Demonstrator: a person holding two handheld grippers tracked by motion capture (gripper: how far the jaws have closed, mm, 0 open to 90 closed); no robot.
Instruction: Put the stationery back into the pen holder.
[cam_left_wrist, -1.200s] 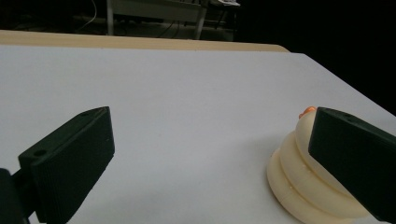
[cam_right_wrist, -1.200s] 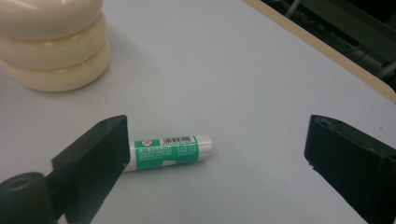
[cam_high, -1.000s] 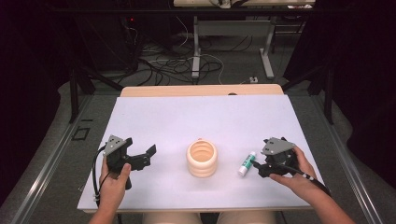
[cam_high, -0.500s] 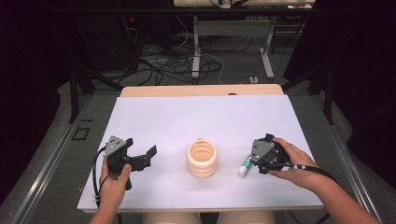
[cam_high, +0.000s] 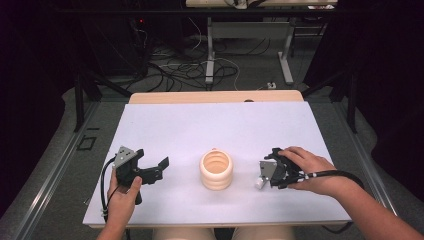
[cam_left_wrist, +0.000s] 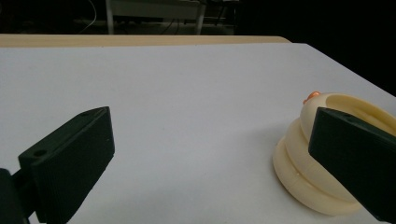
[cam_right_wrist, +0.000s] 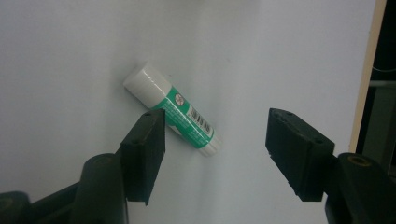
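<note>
Ribbed black fingers (cam_right_wrist: 147, 140) both spread | cylindrical glue stick (cam_right_wrist: 173, 108) | ridged cream cup (cam_high: 216, 170)

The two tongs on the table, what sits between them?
In the high view, a cream ribbed cup stands on the white table between the left tongs and the right tongs. A small glue stick lies just under the right tongs.

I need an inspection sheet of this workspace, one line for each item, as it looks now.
Surface: white table top, bare apart from two things.
Job's things: cream ribbed cup, upright, mid-table; green-and-white glue stick lying flat.
Clutter: nothing seen.
Grippers: left hand-held gripper open, apart from the cup; right hand-held gripper open above the glue stick, not gripping.
Cables: one trailing from each gripper; a tangle on the floor.
Surroundings: dark room, metal table legs beyond.
</note>
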